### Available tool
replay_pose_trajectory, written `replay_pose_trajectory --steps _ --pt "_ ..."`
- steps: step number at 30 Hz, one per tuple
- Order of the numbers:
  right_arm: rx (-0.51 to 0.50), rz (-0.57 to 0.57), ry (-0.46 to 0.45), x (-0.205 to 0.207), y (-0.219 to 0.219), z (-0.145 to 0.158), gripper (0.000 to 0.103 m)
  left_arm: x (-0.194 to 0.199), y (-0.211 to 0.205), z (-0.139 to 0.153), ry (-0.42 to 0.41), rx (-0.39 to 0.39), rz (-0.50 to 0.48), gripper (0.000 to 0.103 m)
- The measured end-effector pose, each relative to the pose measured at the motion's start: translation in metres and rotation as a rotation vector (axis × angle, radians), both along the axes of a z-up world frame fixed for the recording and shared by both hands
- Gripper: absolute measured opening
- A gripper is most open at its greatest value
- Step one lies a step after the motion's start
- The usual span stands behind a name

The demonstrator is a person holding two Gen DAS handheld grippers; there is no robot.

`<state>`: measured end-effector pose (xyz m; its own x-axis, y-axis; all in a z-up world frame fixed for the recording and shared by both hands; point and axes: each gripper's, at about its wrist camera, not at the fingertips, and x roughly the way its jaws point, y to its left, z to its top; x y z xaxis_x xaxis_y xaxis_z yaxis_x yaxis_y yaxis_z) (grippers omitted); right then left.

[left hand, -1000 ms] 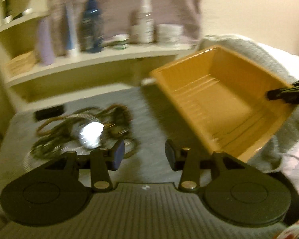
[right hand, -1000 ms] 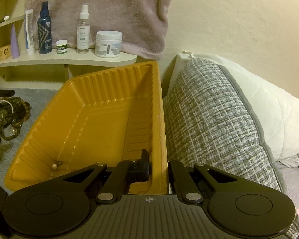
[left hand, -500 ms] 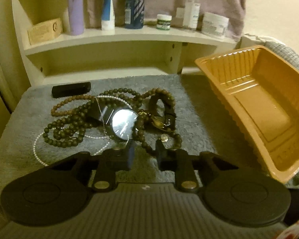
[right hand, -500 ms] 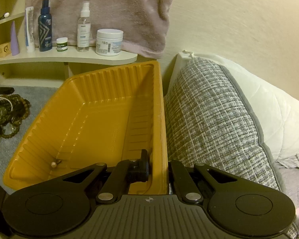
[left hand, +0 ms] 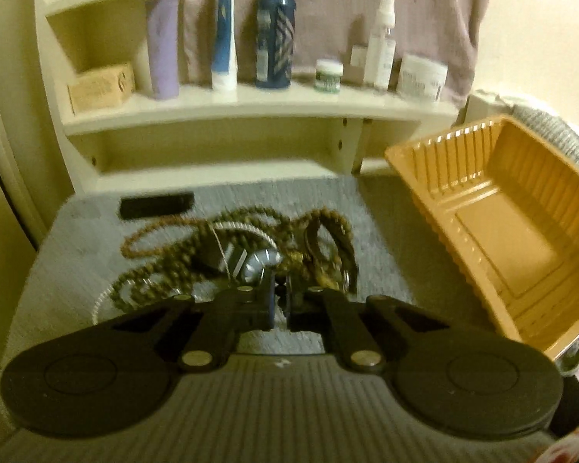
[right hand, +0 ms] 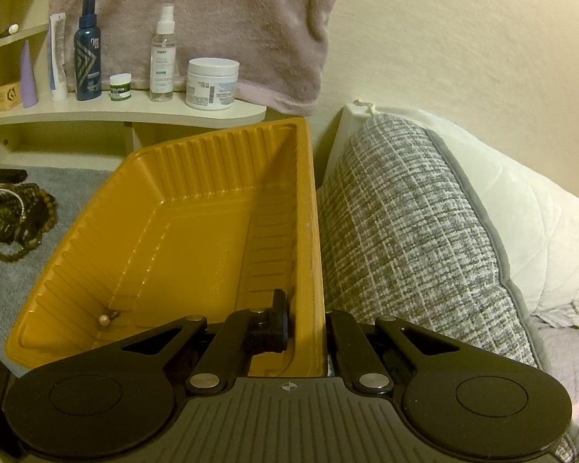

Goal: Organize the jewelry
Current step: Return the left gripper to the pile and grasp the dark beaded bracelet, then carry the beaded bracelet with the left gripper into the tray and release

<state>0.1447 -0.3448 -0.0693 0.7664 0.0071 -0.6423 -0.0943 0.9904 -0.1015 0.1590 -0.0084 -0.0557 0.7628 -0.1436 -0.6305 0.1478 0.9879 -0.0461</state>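
We are looking along the left gripper at a tangle of jewelry lying on the grey mat: brown bead strands, a thin pearl strand and a shiny round piece, all heaped together near the mat's middle. The left jaws have just been closing and are now standing nearly together at the near edge of that heap; something small seems to be sitting between the pads, but the frame is blurred and we cannot tell whether it is a part of the jewelry that is being pinched. A black bar-shaped object is lying on the mat behind the heap, and bottles and jars are standing on the cream shelf beyond. To the right, the orange tray is being held tilted, its open side facing the heap. In the right wrist view, the right gripper is clenching the tray's right-hand wall, one finger inside and one outside. A single pearl-like bead is resting in the tray's lower left corner. A grey woven cushion is leaning just beside the tray, touching its outer wall.
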Motion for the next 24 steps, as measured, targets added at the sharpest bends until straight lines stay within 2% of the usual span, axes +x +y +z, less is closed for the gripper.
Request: replay_pose_trajectory --steps 12,17,24 --pt "0.001 -0.001 -0.003 0.000 0.001 0.001 0.003 -0.009 -0.001 0.033 -0.055 0.009 -0.046 0.004" --pt "0.006 -0.003 -0.003 -0.001 0.000 0.001 0.003 -0.014 -0.019 0.044 -0.066 -0.021 -0.118 0.004" --pt "0.012 -0.008 -0.003 -0.002 0.000 0.000 0.003 -0.019 -0.062 0.051 -0.062 -0.111 -0.250 0.004"
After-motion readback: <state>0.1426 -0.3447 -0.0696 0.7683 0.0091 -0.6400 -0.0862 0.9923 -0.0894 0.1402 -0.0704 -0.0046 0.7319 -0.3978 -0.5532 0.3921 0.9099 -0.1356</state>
